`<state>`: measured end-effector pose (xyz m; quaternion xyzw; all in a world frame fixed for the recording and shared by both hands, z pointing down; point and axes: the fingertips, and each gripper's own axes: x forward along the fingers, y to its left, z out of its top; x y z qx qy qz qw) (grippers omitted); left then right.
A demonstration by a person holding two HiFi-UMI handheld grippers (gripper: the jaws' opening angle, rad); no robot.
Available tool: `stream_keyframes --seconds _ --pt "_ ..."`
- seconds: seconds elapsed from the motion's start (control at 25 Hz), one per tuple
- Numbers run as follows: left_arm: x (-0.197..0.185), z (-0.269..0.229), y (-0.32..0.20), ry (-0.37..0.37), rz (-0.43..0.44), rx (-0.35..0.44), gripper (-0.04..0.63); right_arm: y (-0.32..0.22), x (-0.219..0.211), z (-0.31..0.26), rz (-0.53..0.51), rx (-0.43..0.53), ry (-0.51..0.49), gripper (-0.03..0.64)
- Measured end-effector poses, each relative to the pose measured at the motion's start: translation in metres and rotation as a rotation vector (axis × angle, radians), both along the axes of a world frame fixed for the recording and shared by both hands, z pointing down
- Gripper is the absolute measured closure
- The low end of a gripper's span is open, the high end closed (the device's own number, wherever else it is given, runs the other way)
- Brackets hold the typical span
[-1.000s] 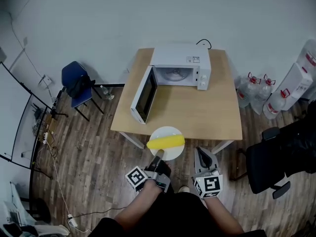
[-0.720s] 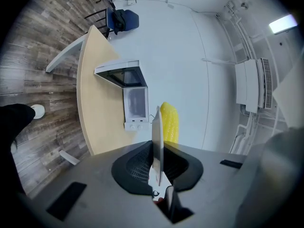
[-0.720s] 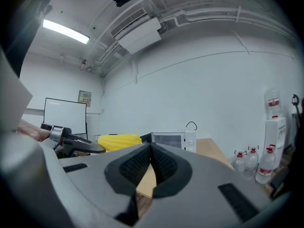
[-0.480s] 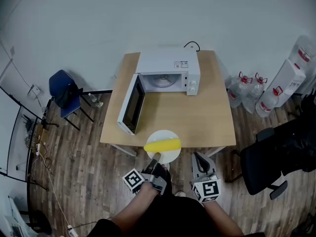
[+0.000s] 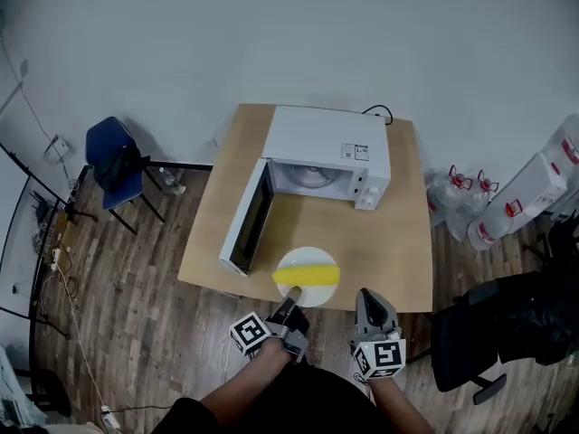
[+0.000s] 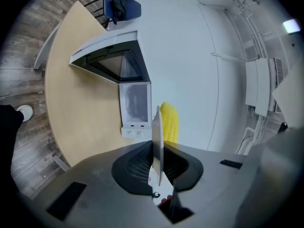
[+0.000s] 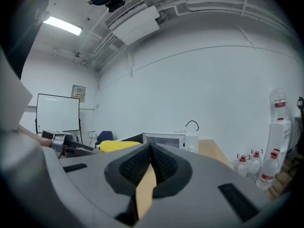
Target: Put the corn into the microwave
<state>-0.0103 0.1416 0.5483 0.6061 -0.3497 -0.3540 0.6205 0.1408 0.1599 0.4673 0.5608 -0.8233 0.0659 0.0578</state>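
A yellow corn cob lies on a white plate held over the front edge of the wooden table. My left gripper is shut on the plate's near rim. In the left gripper view the plate stands edge-on between the pads, with the corn behind it. The white microwave stands at the table's back, its door swung open to the left. My right gripper hangs beside the plate, jaws together and empty. Its own view shows the corn and the microwave ahead.
A blue chair stands left of the table. Water bottles and tall white containers sit to the right, and a black office chair is near my right side. Wood floor surrounds the table.
Both grippers and the plate with the corn have moved forward, from in front of the table to over its front edge, nearer the open microwave.
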Motion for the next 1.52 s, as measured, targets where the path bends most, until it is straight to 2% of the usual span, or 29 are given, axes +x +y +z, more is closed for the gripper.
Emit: stream_keyframes --seconds 0.16,0.36,0.48,0.64,0.92,1.04,1.16,1.36,1.52 --pt "-0.008 0.001 -0.035 -0.004 0.028 -0.005 0.563 -0.038 -0.014 -0.005 -0.002 -0.007 -0.011 0.557" --pt "-0.012 0.011 -0.075 -0.048 0.101 -0.037 0.563 -0.085 -0.030 0.001 0.025 -0.055 0.054 0.557" --pt "-0.016 0.009 -0.104 -0.033 0.137 -0.018 0.563 -0.111 -0.038 0.003 0.047 -0.059 0.062 0.557" --pt "-0.019 0.014 -0.125 -0.073 0.180 0.000 0.563 -0.134 -0.044 0.012 0.090 -0.074 0.052 0.557" --pt "-0.014 0.026 -0.151 -0.020 0.198 -0.018 0.563 -0.150 -0.052 0.018 0.148 -0.069 0.083 0.557" --pt "-0.013 0.031 -0.163 -0.019 0.208 -0.012 0.563 -0.158 -0.052 0.019 0.153 -0.061 0.085 0.557" --pt "-0.014 0.039 -0.174 -0.040 0.199 0.000 0.563 -0.165 -0.055 0.020 0.141 -0.054 0.075 0.558" --pt "-0.015 0.058 -0.198 -0.093 0.160 -0.028 0.563 -0.176 -0.054 0.023 0.120 -0.048 0.070 0.557" --pt "-0.012 0.066 -0.225 -0.105 0.130 -0.024 0.563 -0.192 -0.046 0.028 0.120 -0.055 0.068 0.557"
